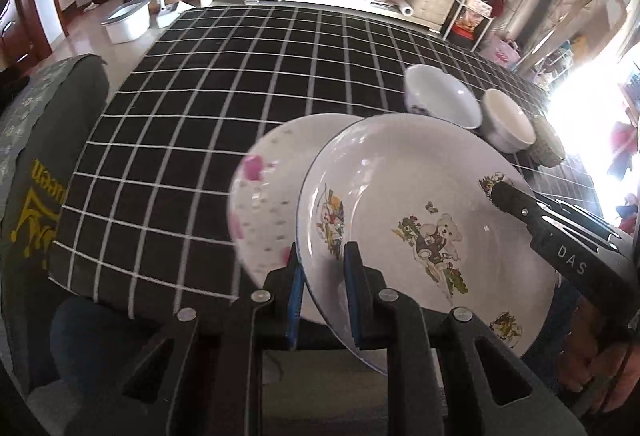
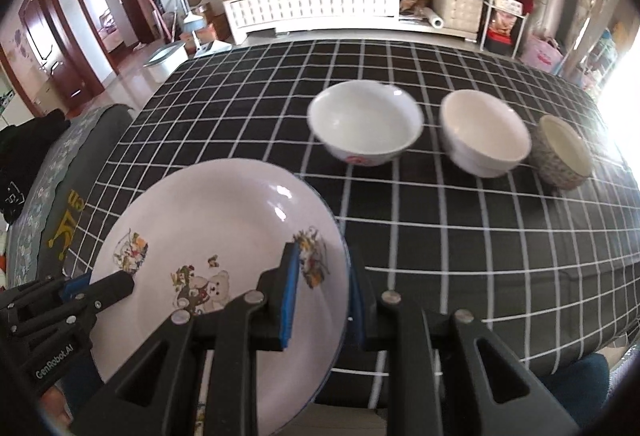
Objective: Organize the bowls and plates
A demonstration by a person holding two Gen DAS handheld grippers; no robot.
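Plate with a teddy bear picture is held up in the air by both claws, one on each side. Left gripper has its blue pads squeezed on the plate's near rim, w/ one pad on top & one under. Right gripper pinches the other side of the same plate the same way, jaws nearly closed w/ only the rim between them. In the left wrist view the right claw's black finger lies on the plate's far right edge. In the right wrist view the left claw shows at the bottom left, tip on the plate.

The bear plate is tilted & floats over the table w/ the black & white checked cloth. Under it & a bit to the left is a 2nd plate w/ pink spots; can't tell if it lies flat on the cloth.

Farther back on the cloth, 3 bowls stand in a row: a wide white bowl w/ a red mark, a plain white bowl just beside it, & a small patterned cup touching or nearly touching that one. All 3 are upright.
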